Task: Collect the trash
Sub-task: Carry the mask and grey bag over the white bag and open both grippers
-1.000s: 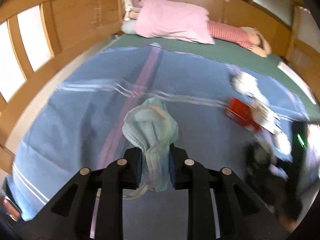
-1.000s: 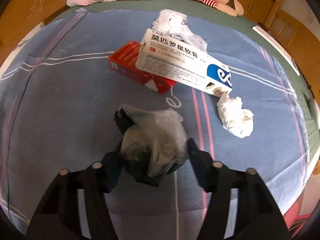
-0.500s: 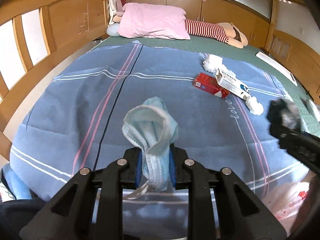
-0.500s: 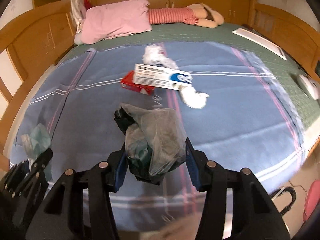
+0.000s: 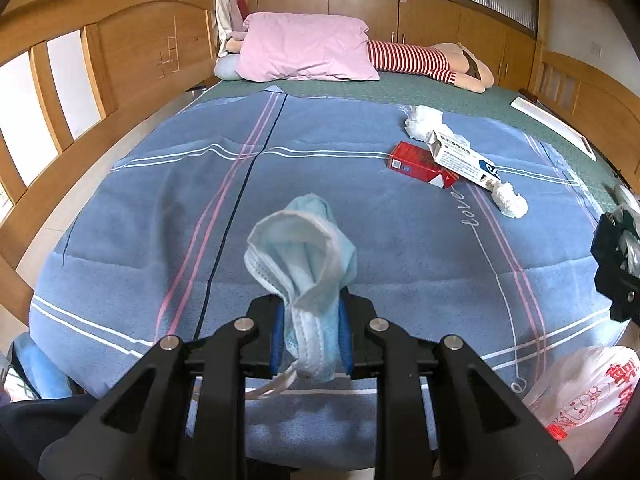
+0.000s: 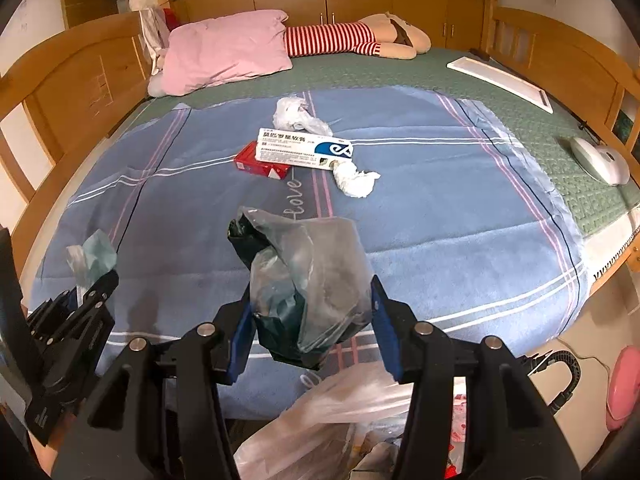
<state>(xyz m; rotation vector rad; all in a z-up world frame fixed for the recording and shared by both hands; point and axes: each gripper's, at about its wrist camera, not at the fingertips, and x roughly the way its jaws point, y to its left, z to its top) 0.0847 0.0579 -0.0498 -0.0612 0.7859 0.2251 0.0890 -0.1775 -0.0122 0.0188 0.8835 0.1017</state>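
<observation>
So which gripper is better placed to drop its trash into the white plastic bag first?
Right gripper: its crumpled grey plastic wrapper hangs directly above the white plastic bag; the left gripper with the blue face mask is off to the side.

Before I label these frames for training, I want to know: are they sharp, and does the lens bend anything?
Left wrist view: sharp; the face mask in the left gripper is crisp, and the wooden bed rail bows from fisheye distortion. Right wrist view: mostly sharp; the crumpled plastic bag in the right gripper is clear, dark vignette at the corners.
</observation>
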